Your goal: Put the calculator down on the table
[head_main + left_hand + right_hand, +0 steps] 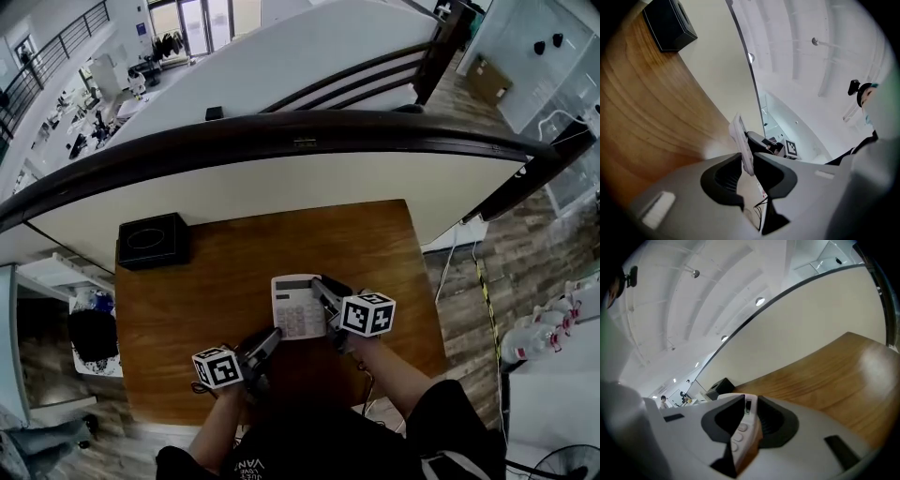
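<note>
Wood-grain brown worktop (216, 309) below. Over its middle, pinched from two sides: white rectangular plastic calculator (298, 307). Clamped at near-left corner by left hand-held gripper (747, 159), narrow, pads pressing both faces of the thin body. Clamped on right edge by right hand-held gripper (750, 405), likewise narrow, keys visible betw. the pads. Can't tell from head view whether underside touches the wood; prob. not yet.

To do the set-down well:
- Lower both sides together & evenly, so as to hold the body flat and avoid one corner landing first.
- Hold both grips closed until the underside sits fully on the wood, then open w/o dragging it sideways.
- Aim for the free middle area, well apart from square black box (153, 240) at far-left corner.
- Avoid twisting one grip vs. the other: thin plastic, prob. flexes.

Faces up, keys toward the head cam, approx. level. Long axis approx. straight away from the person, toward far edge of worktop. Display end far, keypad end near.
</note>
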`<state>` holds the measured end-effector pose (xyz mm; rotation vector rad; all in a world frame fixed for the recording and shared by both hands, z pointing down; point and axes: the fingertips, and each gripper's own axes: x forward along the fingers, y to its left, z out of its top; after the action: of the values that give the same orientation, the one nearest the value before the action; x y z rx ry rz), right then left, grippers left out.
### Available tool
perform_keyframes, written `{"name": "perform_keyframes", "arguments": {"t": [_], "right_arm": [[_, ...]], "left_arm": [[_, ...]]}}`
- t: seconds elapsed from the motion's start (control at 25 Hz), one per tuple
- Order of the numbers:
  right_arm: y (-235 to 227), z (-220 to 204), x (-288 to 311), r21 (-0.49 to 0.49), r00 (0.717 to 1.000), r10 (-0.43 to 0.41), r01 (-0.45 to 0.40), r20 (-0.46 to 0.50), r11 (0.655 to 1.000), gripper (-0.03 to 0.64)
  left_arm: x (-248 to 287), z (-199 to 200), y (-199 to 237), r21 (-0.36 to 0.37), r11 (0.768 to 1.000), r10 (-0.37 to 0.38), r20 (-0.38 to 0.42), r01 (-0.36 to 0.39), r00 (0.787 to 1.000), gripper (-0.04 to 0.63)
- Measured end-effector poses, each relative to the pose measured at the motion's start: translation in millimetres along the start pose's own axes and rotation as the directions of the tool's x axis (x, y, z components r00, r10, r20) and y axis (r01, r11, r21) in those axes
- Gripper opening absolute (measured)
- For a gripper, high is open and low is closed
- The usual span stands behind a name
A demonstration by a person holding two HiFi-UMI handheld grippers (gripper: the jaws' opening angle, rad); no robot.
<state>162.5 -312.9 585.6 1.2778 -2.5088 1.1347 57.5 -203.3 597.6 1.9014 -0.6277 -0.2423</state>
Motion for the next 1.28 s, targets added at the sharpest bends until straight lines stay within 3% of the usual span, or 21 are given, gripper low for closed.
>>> {"name": "perform_keyframes", "arguments": {"t": [0.56, 0.96, 1.28], "right_arm": [[-46, 45, 52, -0.128, 0.997, 0.032, -0.041, -0.075, 0.991, 0.057], [-74, 70, 90, -0.137, 0.996, 0.034, -0.046, -0.084, 0.990, 0.057], [-94, 77, 119, -0.120, 0.996, 0.014, -0.025, -0.086, 0.992, 0.057]], "left_arm": [[59, 41, 35, 0.053, 0.996, 0.067, 0.019, -0.068, 0.998, 0.077], [91, 75, 61, 0.093, 0.987, 0.130, -0.010, -0.129, 0.991, 0.075], [109, 92, 87, 0.088, 0.973, 0.220, -0.073, -0.213, 0.973, 0.075]]}}
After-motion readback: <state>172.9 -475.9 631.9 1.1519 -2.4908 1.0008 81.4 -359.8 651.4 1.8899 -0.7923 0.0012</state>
